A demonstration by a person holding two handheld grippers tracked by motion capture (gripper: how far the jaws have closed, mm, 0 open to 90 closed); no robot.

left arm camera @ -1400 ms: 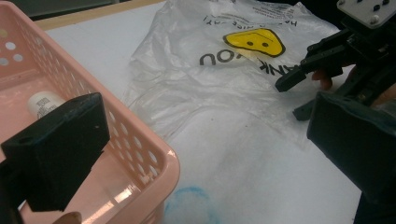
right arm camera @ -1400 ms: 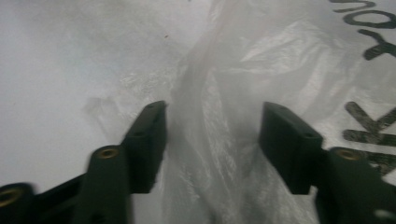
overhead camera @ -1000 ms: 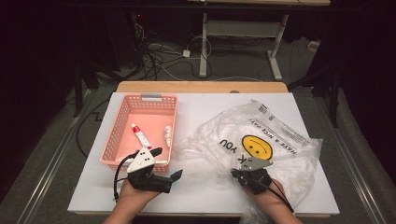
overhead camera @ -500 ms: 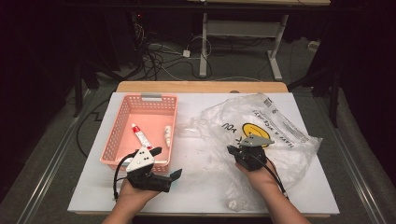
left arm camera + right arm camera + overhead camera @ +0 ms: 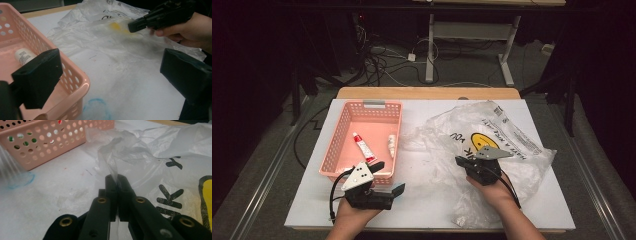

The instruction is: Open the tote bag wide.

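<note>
One pink basket (image 5: 343, 134), two tubes inside (image 5: 362, 147), one clear plastic bag (image 5: 517, 145), two grippers (image 5: 384, 185).

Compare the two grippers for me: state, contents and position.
The left gripper has its jaws wide apart with nothing between them; the right gripper has its jaws shut on a fold of the clear plastic bag. The left gripper sits at the near corner of the pink basket, just outside it; the right gripper is over the bag, on the other side of the table. Both are black, hand-held, and carry a grey three-cornered plate.
</note>
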